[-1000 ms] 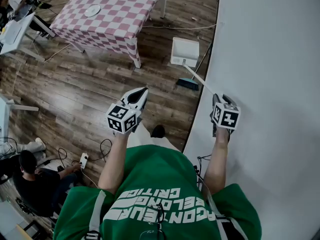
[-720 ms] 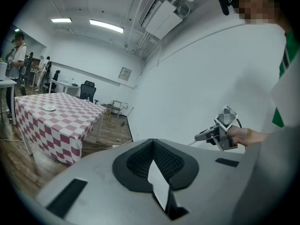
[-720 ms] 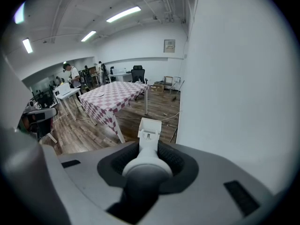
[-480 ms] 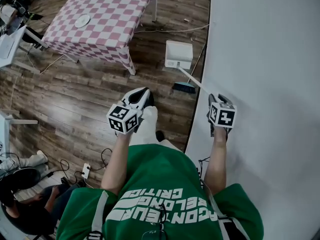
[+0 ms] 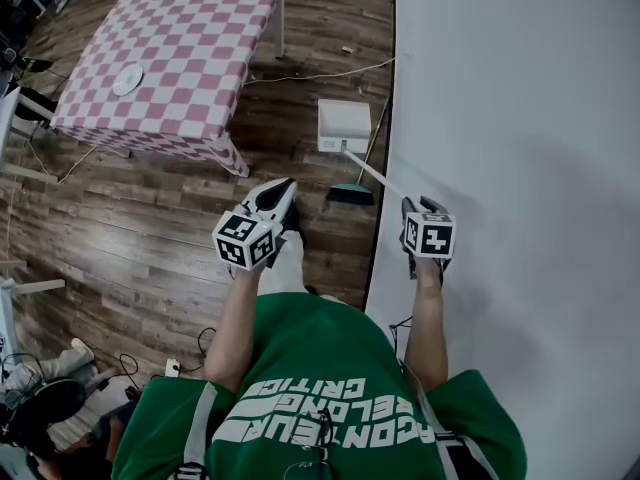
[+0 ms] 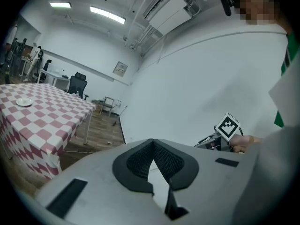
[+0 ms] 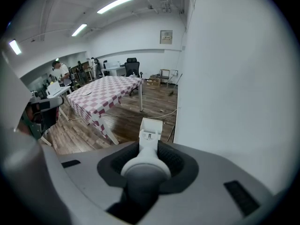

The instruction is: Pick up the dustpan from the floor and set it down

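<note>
- The right hand-held gripper (image 5: 412,206) pinches the end of the long white handle (image 5: 375,176) of the dustpan (image 5: 343,126). In the right gripper view the handle's rounded end sits between the dark pads, and the grip looks the same as a second ago.
- The dustpan sits out ahead of that gripper at the far end of the handle, over the wood floor (image 5: 150,218) and close to the foot of the white wall (image 5: 520,118). I cannot tell whether it touches the floor.
- It keeps the same place relative to the gripper as in the earlier frames.
- A dark teal piece (image 5: 350,194) lies under the handle, between the dustpan and the gripper, as before.
- The left hand-held gripper (image 5: 285,186) has its jaw tips pressed together with nothing between them. It points ahead over the floor, beside the person's pale trouser leg (image 5: 287,263).
- The bench (image 5: 190,48), with its pink-checked cloth and a small plate (image 5: 127,78), has slid down and to the left in the head view. Its near corner leg is now closer to the left hand-held gripper.
- The seated person at the lower left has almost left the frame.
</note>
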Action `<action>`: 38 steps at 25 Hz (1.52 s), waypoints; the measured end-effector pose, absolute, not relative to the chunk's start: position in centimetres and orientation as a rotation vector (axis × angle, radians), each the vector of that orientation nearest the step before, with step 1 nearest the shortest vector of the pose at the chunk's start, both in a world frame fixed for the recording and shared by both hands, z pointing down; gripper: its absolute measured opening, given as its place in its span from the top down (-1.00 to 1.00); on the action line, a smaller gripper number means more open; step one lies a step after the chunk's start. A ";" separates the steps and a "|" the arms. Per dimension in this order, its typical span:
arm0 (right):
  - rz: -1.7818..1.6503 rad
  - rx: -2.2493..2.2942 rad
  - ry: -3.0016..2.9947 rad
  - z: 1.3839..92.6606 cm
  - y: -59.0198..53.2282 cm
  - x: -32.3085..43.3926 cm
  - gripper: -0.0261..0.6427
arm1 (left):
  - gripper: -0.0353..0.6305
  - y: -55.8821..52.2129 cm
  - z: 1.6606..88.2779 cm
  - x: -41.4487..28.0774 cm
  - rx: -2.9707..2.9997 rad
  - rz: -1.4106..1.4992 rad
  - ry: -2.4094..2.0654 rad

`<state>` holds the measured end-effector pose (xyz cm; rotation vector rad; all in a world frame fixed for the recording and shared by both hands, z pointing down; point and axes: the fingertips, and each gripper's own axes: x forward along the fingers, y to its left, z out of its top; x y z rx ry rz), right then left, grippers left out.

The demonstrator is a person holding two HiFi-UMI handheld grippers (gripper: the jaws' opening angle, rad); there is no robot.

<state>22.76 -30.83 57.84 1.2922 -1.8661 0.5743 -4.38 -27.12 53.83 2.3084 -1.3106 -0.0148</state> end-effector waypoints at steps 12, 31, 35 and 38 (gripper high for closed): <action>0.675 1.245 -1.734 62.2 -41.1 19.7 0.58 | 0.88 -39.8 55.0 -7.1 2.288 -0.015 -1.225; 0.737 1.071 -1.635 71.5 -51.6 11.9 0.58 | 0.88 -48.4 57.0 -11.8 2.252 -0.058 -1.231; 0.731 1.020 -1.626 74.0 -52.9 10.9 0.58 | 0.88 -48.6 57.7 -12.1 2.246 -0.062 -1.248; 0.726 0.987 -1.624 75.9 -54.6 9.9 0.58 | 0.88 -49.4 58.9 -13.2 2.219 -0.044 -1.272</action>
